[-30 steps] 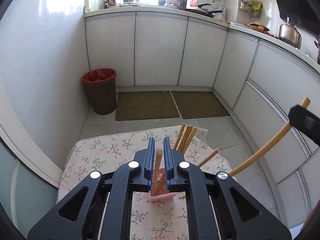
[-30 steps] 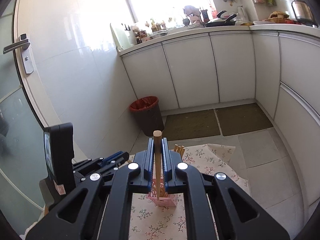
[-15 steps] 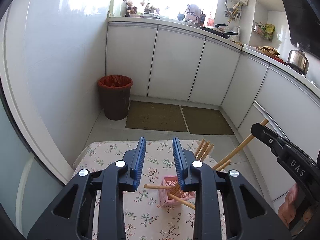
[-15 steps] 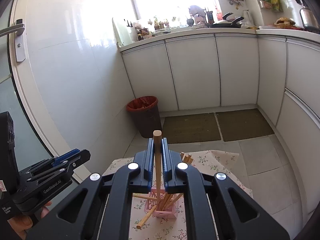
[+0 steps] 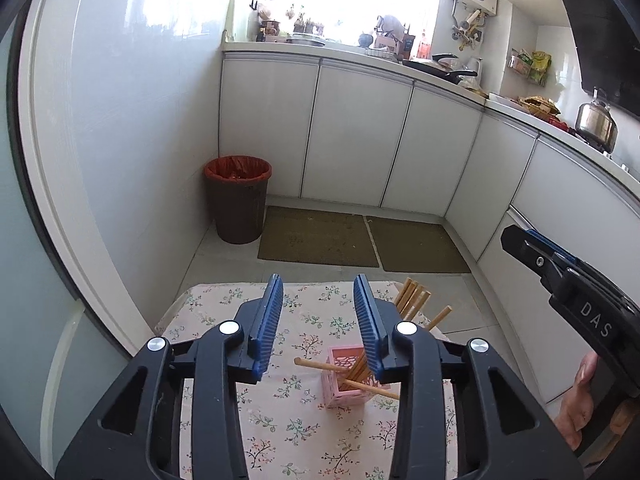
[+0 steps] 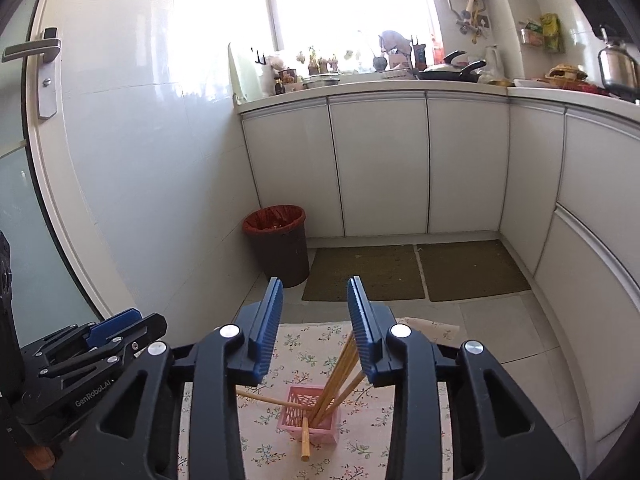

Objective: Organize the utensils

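Note:
A pink slotted holder (image 5: 343,376) (image 6: 308,416) stands on the floral tablecloth (image 5: 280,420) and holds several wooden chopsticks (image 5: 412,298) (image 6: 340,364) leaning up to the right. One chopstick (image 5: 344,378) (image 6: 264,398) lies across the holder's rim. Another chopstick (image 6: 305,442) hangs over its front side. My left gripper (image 5: 318,320) is open and empty above the holder. My right gripper (image 6: 314,320) is open and empty above it too; it also shows at the right edge of the left wrist view (image 5: 568,280).
The small table's far edge (image 5: 288,286) drops to a tiled floor with two mats (image 5: 320,236). A brown bin with a red liner (image 5: 238,200) stands by the wall. White cabinets (image 5: 360,132) run along the back and right.
Both grippers opened wide and rose. The right gripper let go of its chopstick, which now rests in the holder. The left gripper's chopstick lies across the holder's rim.

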The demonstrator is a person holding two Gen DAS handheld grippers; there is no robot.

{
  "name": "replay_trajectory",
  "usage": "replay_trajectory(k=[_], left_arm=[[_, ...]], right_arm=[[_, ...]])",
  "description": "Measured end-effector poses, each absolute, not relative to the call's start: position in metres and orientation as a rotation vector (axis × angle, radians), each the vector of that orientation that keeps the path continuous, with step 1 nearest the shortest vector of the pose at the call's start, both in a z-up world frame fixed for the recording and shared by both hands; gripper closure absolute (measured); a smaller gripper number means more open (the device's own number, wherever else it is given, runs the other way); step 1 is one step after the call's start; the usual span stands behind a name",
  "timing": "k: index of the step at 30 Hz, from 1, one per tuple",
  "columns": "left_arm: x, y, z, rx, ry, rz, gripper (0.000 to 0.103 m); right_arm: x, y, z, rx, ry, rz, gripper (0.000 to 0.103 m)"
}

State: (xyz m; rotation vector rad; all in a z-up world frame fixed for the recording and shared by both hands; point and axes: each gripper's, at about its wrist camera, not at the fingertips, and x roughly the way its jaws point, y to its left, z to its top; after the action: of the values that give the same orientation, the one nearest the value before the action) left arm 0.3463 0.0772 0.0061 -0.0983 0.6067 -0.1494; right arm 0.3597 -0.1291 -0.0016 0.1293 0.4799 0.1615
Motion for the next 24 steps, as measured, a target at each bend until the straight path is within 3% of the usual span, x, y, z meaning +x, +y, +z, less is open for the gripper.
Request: replay_trajectory(k=[2, 6, 8, 10, 14, 17, 24], left_arm=[[0.337, 0.073, 0.012, -0.091, 0.598, -0.146, 0.064], [0.315, 0.066, 0.022, -0.078, 0.565, -0.132, 0.041], [0.305, 0.063, 0.026, -0.066, 0.559, -0.130, 0.041], [0.298, 0.058, 0.028, -0.056, 0.559, -0.131, 0.038], [0.278, 0.051, 0.030, -0.033, 0.533, -0.112, 0.025], [0.263, 0.045, 0.032, -0.011, 0.506, -0.098, 0.010], [0.240, 0.033, 0.029, 0.019, 0.484, -0.094, 0.007]], right_arm=[[0.347, -0.134, 0.005, 0.127, 0.471, 0.136, 0.062], [0.318, -0.147, 0.016, 0.137, 0.436, 0.082, 0.043], [0.305, -0.152, 0.021, 0.139, 0.418, 0.061, 0.033], [0.295, -0.156, 0.024, 0.139, 0.415, 0.042, 0.030], [0.272, -0.166, 0.026, 0.149, 0.391, -0.027, 0.011], [0.260, -0.171, 0.021, 0.138, 0.378, -0.090, 0.007], [0.237, -0.177, 0.002, 0.077, 0.415, -0.173, 0.007]])
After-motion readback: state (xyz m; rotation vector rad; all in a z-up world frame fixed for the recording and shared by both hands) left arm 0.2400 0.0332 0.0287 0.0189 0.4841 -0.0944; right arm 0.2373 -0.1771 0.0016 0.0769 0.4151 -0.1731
